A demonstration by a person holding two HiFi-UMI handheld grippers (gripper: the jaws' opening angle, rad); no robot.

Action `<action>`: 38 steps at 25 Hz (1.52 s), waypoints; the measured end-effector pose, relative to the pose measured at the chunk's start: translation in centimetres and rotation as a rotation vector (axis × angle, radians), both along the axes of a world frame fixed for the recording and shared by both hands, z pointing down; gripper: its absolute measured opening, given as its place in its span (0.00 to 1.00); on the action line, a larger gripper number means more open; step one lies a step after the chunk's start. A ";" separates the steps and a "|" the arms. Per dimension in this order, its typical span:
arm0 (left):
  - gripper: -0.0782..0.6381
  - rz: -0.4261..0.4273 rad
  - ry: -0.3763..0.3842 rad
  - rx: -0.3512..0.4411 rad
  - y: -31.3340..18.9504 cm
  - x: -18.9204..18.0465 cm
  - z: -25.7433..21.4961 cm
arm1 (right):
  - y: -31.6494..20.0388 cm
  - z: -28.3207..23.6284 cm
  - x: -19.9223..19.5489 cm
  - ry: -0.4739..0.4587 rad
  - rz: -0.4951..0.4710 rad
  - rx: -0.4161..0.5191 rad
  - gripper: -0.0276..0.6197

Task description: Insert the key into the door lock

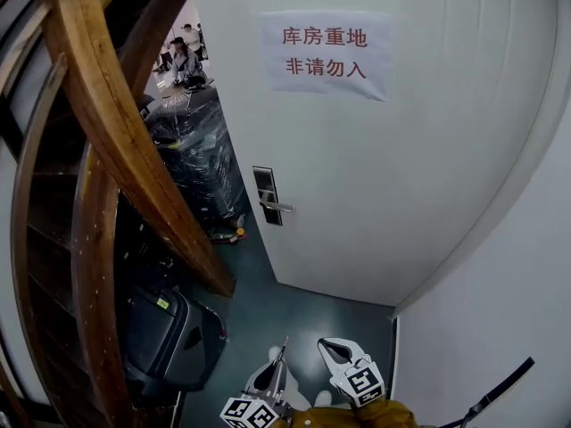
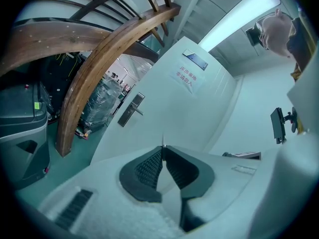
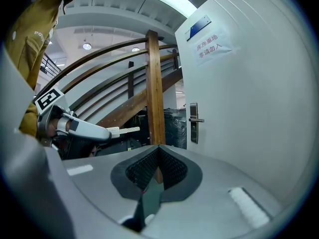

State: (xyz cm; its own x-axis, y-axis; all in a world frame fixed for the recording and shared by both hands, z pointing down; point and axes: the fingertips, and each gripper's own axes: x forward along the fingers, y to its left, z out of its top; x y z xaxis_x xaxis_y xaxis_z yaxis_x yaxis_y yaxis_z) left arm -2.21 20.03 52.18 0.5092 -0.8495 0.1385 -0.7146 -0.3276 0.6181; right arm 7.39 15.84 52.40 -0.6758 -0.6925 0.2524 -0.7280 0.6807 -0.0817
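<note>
A white door [image 1: 384, 176] carries a dark lock plate with a lever handle [image 1: 267, 197] at its left edge. The lock plate [image 2: 130, 108] lies ahead of the left jaws and, in the right gripper view, the lock plate [image 3: 193, 122] is ahead and slightly right. My left gripper [image 1: 277, 362] is low in the head view, shut on a thin metal key [image 1: 283, 347] that points up toward the door. The key [image 2: 163, 140] shows edge-on past the tips. From the right gripper view the key [image 3: 124, 129] sticks out of the left gripper [image 3: 107, 132]. My right gripper [image 1: 328, 347] is beside it, shut and holding nothing.
Curved wooden stair beams [image 1: 116, 141] rise at the left, close to the door's lock side. Behind them stand a black plastic-wrapped stack [image 1: 196, 163] and a dark case [image 1: 165, 333] on the green floor. A paper sign [image 1: 326, 54] hangs on the door. A white wall [image 1: 508, 310] runs along the right.
</note>
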 end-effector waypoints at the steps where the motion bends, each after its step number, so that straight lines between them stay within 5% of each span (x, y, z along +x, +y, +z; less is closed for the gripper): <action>1: 0.15 0.003 0.004 -0.009 -0.9 -0.2 0.2 | -0.9 0.1 -0.2 0.005 -0.001 0.001 0.05; 14: 0.15 0.054 0.066 -0.037 -20.2 -7.1 -0.6 | -19.3 -1.3 -6.0 0.082 0.065 -0.002 0.05; 18: 0.15 0.059 0.076 -0.031 -26.1 -10.1 -0.8 | -24.8 -1.4 -8.8 0.093 0.050 0.060 0.05; 26: 0.15 0.090 0.121 -0.073 -31.2 -12.2 0.0 | -31.0 -3.6 -10.9 0.134 0.073 0.143 0.05; 32: 0.15 0.073 0.231 -0.149 -33.9 -11.8 2.1 | -32.3 -3.8 -10.3 0.141 0.089 0.137 0.05; 38: 0.15 0.018 0.439 -0.279 -38.5 -9.5 5.2 | -33.8 -4.6 -8.4 0.142 0.085 0.152 0.05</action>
State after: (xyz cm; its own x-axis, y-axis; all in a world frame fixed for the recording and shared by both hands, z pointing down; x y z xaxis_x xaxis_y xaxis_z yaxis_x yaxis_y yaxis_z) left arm -11.67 -18.51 57.35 0.5842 -0.8013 0.1289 -0.3645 -0.1172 0.9238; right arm -1.03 -17.94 47.76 -0.5782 -0.7829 0.2296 -0.7803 0.6129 0.1245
